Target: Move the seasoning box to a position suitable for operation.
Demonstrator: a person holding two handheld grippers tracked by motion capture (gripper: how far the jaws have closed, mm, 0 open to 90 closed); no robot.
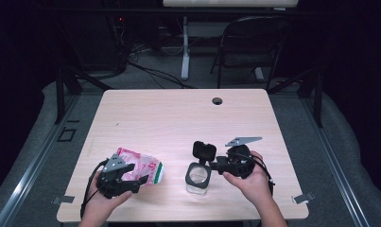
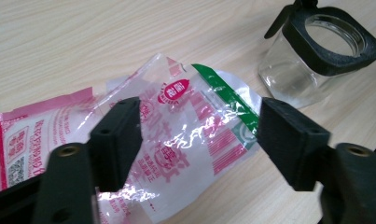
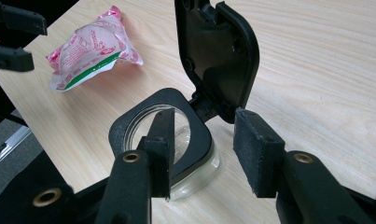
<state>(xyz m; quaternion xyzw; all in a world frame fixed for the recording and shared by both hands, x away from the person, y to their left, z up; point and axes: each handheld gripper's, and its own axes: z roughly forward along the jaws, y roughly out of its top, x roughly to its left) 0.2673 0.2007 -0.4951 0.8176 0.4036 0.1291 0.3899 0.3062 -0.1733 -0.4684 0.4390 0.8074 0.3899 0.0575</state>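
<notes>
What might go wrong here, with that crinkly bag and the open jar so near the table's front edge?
The pink plastic bag lies slack between the left gripper's open jaws; thin film like that may slip or tear when pinched. The glass jar, its lid flipped up, stands near the table's front edge, and the right gripper, open just above its rim, could nudge it over.

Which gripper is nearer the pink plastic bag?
Left. The left gripper has its open jaws on either side of the pink plastic bag; the right gripper is at the glass jar.
</notes>
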